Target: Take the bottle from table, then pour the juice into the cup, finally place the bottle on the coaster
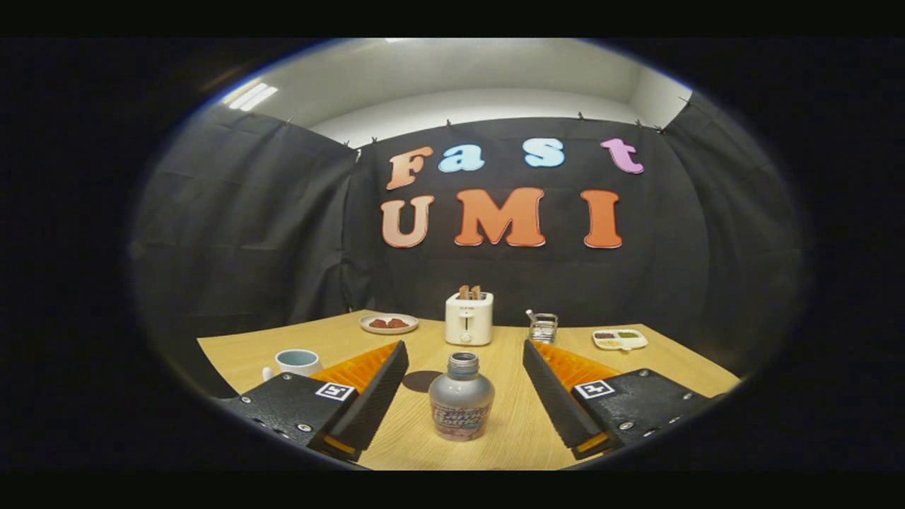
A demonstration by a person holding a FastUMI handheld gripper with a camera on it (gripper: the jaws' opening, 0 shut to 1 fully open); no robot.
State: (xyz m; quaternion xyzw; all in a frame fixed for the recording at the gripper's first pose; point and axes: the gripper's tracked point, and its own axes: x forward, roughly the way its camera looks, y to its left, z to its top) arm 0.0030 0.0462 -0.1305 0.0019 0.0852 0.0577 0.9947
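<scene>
A mug [298, 362] waits at the left of the wooden table [509, 431], partly behind the left finger, presumably set there as the cup to receive the juice. Just right of it a dark round coaster [422, 381] lies flat, the likely resting spot for the bottle afterwards. The bottle [461, 398] stands upright and uncapped, on the table between the fingers of the gripper [465, 385], whose jaws are spread wide on either side without touching it, apparently lined up for the first grasp. Beyond stand a plate [388, 323], a toaster [469, 318], a wire basket [542, 327] and a divided dish [620, 339].
</scene>
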